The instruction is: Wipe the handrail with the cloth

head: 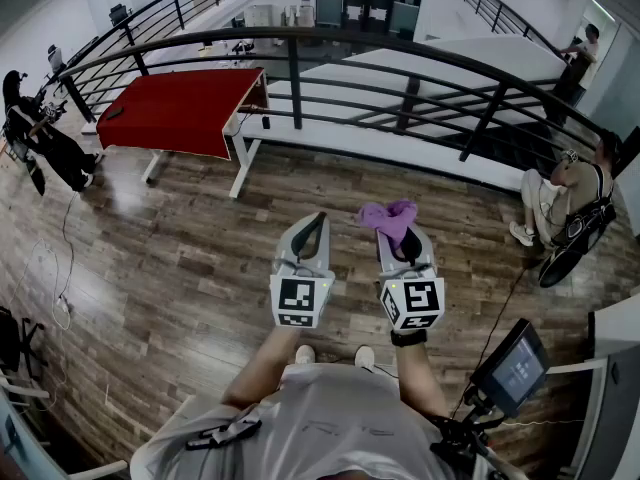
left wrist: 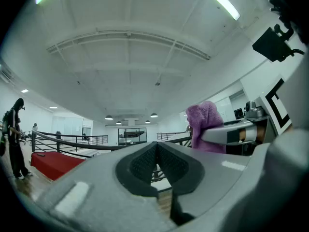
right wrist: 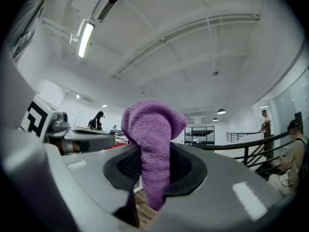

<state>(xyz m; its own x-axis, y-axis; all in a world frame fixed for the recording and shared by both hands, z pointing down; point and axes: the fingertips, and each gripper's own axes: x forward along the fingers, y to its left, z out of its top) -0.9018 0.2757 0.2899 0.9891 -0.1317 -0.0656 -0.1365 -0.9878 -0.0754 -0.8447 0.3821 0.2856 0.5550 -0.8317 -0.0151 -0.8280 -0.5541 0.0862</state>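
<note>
A purple cloth [head: 390,218] is bunched up and sticks out above the tips of my right gripper [head: 402,236], which is shut on it. In the right gripper view the cloth [right wrist: 152,139] fills the gap between the jaws and hangs down past them. My left gripper [head: 312,224] is held level beside the right one, with its jaws closed together and nothing between them [left wrist: 156,151]. The black curved handrail [head: 400,48] runs across the far side of the wooden floor, well ahead of both grippers. Neither gripper touches it.
A red-topped table [head: 180,108] stands at the left by the rail. A person in black [head: 40,133] stands at the far left, one sits at the right [head: 570,193], and another stands beyond the rail [head: 580,53]. A monitor on a stand [head: 510,368] is close on my right.
</note>
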